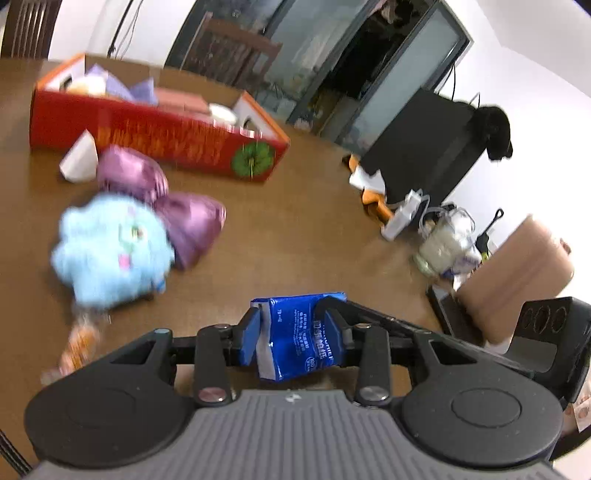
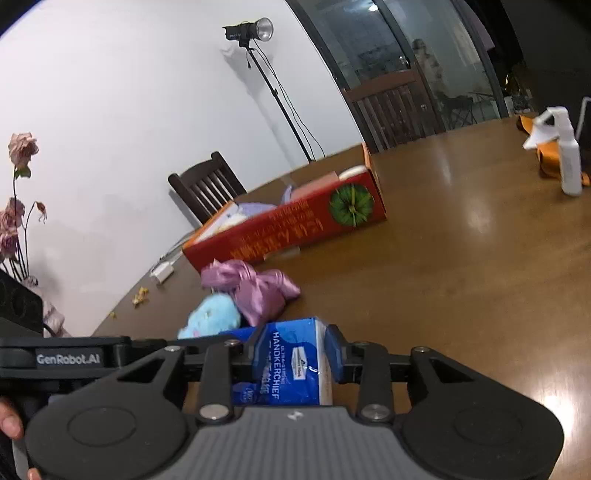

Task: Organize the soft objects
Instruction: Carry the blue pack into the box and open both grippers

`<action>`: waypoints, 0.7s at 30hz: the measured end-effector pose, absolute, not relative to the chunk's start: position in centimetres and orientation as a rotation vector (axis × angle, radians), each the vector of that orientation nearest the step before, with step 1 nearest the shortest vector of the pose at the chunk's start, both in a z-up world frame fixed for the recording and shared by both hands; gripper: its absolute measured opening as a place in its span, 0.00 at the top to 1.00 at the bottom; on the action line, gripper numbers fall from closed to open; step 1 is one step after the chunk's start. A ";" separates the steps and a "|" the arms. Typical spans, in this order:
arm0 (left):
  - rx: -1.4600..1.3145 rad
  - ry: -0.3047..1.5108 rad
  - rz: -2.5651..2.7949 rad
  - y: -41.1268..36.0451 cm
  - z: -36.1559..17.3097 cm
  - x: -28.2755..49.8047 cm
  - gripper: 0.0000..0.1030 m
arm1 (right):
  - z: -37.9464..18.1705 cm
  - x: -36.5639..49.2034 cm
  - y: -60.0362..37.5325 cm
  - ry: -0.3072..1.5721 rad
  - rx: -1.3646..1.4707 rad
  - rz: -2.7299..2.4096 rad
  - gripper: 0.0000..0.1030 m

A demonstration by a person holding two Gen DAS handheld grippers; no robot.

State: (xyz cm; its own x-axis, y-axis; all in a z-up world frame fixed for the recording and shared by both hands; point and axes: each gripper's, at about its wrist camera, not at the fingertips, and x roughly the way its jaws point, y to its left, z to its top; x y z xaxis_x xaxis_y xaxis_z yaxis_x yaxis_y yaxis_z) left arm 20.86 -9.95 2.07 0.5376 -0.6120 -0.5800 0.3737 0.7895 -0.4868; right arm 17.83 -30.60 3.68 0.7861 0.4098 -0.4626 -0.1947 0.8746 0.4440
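Observation:
My left gripper (image 1: 295,321) is shut on a blue tissue pack (image 1: 295,339), its blue pads pressing both sides. My right gripper (image 2: 295,343) is shut on a blue handkerchief pack (image 2: 291,365) in the same way. The two grippers are close side by side over the brown table (image 1: 295,229); I cannot tell whether they hold one pack or two. A light blue plush toy (image 1: 110,251) (image 2: 214,317) lies on the table against a purple satin bag (image 1: 177,210) (image 2: 258,288). Behind them stands an open red box (image 1: 147,136) (image 2: 288,229) with soft items inside.
A white cone-shaped thing (image 1: 81,158) lies by the box. Candy wrappers (image 1: 77,347) are near the table edge. A spray bottle (image 2: 569,158), orange ribbon, a cable bundle (image 1: 443,243) and a brown carton (image 1: 517,273) crowd the right side. Chairs (image 2: 207,184) and a light stand (image 2: 251,33) surround the table.

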 end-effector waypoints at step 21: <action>-0.326 0.794 -0.615 -9.9 3.5 22.3 0.68 | 3.3 19.5 -31.2 0.599 0.417 0.324 0.71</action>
State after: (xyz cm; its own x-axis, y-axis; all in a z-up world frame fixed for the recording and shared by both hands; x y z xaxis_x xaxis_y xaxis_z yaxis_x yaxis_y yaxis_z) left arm 22.31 -9.93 3.46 0.5405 -0.6251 -0.5631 0.3892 0.7791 -0.4914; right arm 19.48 -31.21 3.28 0.7802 0.4090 -0.4733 -0.1720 0.8677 0.4664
